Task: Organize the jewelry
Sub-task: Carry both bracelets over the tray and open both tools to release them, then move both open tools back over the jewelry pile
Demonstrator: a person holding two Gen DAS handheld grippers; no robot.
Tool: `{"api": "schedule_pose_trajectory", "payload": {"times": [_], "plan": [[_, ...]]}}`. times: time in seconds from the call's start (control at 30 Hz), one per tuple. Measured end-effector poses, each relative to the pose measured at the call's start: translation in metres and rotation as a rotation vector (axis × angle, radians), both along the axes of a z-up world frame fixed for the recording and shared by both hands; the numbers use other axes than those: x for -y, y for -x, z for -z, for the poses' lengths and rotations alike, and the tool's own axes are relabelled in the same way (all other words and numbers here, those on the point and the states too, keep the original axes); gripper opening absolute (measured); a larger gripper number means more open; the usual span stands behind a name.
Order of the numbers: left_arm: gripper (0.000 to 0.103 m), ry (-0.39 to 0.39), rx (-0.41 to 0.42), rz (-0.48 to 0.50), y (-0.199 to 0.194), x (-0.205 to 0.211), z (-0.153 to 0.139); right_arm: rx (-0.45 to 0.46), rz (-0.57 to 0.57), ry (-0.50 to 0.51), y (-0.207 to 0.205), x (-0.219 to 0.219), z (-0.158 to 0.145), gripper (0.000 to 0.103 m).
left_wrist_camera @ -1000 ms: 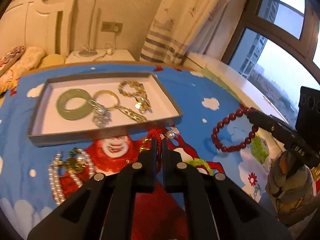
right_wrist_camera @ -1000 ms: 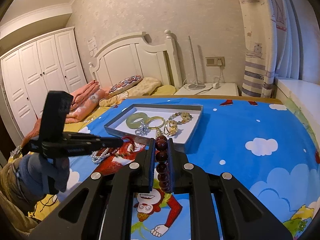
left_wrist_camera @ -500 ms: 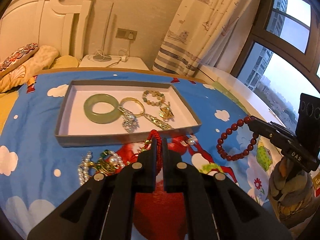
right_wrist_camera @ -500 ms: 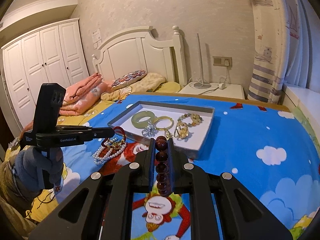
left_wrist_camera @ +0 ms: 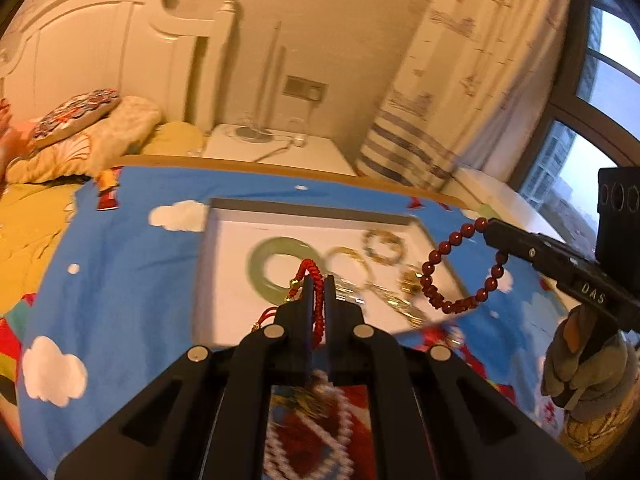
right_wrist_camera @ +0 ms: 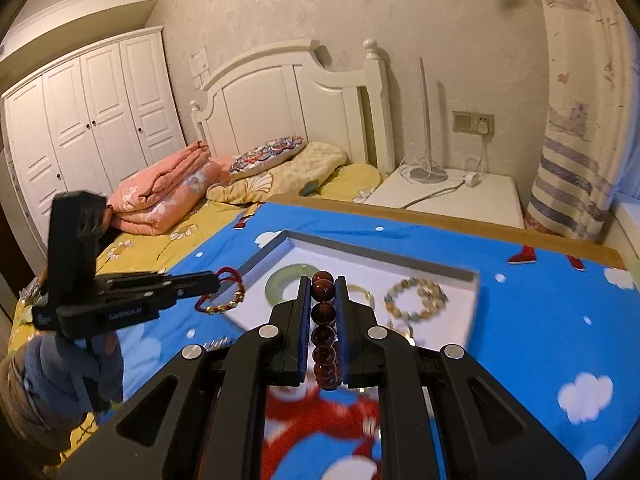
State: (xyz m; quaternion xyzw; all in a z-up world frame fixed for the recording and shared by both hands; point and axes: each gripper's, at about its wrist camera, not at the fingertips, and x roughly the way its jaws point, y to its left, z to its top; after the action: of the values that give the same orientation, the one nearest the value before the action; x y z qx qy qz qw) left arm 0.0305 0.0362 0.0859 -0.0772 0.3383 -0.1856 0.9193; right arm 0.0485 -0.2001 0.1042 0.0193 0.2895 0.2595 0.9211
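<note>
Right wrist: blue cartoon tablecloth (right_wrist_camera: 540,320), bed (right_wrist_camera: 240,200), wardrobe (right_wrist_camera: 92,112) behind

Both hand-held grippers, red cord bracelet (left_wrist_camera: 316,280) and dark-red bead bracelet (left_wrist_camera: 460,268) aloft, now nearer, over tray (left_wrist_camera: 312,210).

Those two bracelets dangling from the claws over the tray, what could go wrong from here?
The dark red bead bracelet hangs by a few beads from the right claw; a jolt might drop it outside the tray. The red cord bracelet in the left claw could land tangled on the jade bangle.
</note>
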Motion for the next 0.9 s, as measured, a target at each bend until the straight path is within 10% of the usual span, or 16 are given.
{"api": "schedule_pose_trajectory", "payload": {"times": [0.5, 0.67, 0.73, 0.9], "plan": [[0.007, -0.189, -0.044, -0.095, -0.035, 0.004, 0.039, -0.248, 0.115, -0.051, -0.11, -0.035, 0.056, 0.013], [0.069, -0.174, -0.023, -0.102, -0.024, 0.003, 0.042, -0.271, 0.187, 0.01, -0.109, -0.015, 0.068, 0.029], [0.071, -0.157, -0.014, -0.109, -0.018, -0.001, 0.037, -0.242, 0.196, 0.005, -0.096, -0.007, 0.063, 0.05], [0.097, -0.128, 0.018, -0.153, 0.007, -0.015, 0.027, -0.163, 0.177, -0.005, -0.054, 0.008, 0.046, 0.052]]}}
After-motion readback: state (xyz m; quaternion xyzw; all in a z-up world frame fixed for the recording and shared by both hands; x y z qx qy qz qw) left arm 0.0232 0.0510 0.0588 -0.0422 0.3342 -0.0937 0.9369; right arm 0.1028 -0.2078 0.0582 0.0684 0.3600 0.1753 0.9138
